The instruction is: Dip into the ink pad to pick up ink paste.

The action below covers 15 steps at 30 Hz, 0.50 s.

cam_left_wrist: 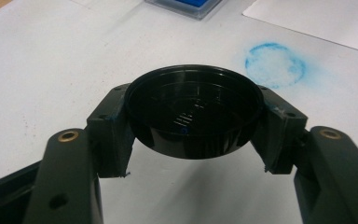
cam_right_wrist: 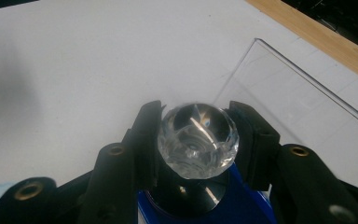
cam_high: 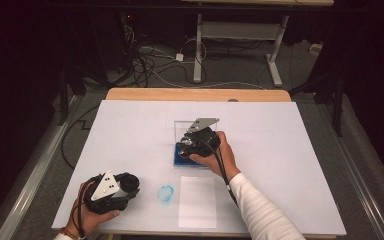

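Note:
In the high view my right gripper (cam_high: 188, 146) is at the table's middle, over a blue ink pad (cam_high: 179, 161) whose clear lid (cam_high: 182, 128) stands open behind it. In the right gripper view its jaws are shut on the clear faceted knob (cam_right_wrist: 198, 140) of a stamp, whose black base (cam_right_wrist: 189, 196) sits on the blue pad (cam_right_wrist: 249, 205). My left gripper (cam_high: 129, 186) rests near the front left corner. The left gripper view shows it shut on a round black cap (cam_left_wrist: 193, 112), hollow side up. A round blue stamped mark (cam_high: 165, 193) lies on the white surface to its right.
A white paper sheet (cam_high: 198, 202) lies near the front edge, right of the blue mark (cam_left_wrist: 275, 65). The white cover leaves a wooden strip (cam_high: 195, 94) bare at the table's far edge. Beyond it are cables and another table's legs on the floor.

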### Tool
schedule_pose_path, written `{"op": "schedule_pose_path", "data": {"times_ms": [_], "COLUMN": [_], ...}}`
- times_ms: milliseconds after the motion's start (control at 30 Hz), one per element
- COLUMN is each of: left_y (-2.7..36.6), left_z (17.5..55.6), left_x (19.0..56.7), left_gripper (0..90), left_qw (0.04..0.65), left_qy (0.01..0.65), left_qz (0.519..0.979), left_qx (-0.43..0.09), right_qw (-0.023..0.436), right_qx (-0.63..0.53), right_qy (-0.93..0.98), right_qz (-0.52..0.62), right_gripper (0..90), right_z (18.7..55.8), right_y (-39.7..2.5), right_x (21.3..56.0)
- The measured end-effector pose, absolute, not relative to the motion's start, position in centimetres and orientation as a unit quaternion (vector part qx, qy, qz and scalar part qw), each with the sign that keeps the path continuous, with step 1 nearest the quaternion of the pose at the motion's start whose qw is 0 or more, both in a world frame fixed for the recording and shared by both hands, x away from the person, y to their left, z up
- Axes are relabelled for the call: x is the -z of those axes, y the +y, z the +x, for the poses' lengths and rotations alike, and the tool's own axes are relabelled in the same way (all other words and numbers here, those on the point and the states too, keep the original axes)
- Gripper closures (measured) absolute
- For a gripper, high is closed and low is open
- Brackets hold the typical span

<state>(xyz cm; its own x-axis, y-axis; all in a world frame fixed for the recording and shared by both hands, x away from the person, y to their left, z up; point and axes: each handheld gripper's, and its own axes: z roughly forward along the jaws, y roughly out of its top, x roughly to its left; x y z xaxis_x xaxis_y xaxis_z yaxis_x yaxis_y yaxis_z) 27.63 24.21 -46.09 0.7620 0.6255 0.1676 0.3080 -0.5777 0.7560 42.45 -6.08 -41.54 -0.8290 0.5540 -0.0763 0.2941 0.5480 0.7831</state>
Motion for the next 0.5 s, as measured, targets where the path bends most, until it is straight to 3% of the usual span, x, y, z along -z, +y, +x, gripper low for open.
{"op": "schedule_pose_path", "data": {"times_ms": [500], "left_y": [24.2], "left_z": [27.6], "left_x": [46.0], "left_gripper": [36.5], "left_qw": [0.373], "left_qy": [0.270], "left_qz": [0.862], "left_qx": [-0.214], "right_qw": [0.159], "right_qx": [-0.391], "right_qy": [0.872], "right_qz": [0.248], "right_gripper": [57.0], "right_z": [42.8], "right_y": [-5.4], "right_x": [42.8]}}
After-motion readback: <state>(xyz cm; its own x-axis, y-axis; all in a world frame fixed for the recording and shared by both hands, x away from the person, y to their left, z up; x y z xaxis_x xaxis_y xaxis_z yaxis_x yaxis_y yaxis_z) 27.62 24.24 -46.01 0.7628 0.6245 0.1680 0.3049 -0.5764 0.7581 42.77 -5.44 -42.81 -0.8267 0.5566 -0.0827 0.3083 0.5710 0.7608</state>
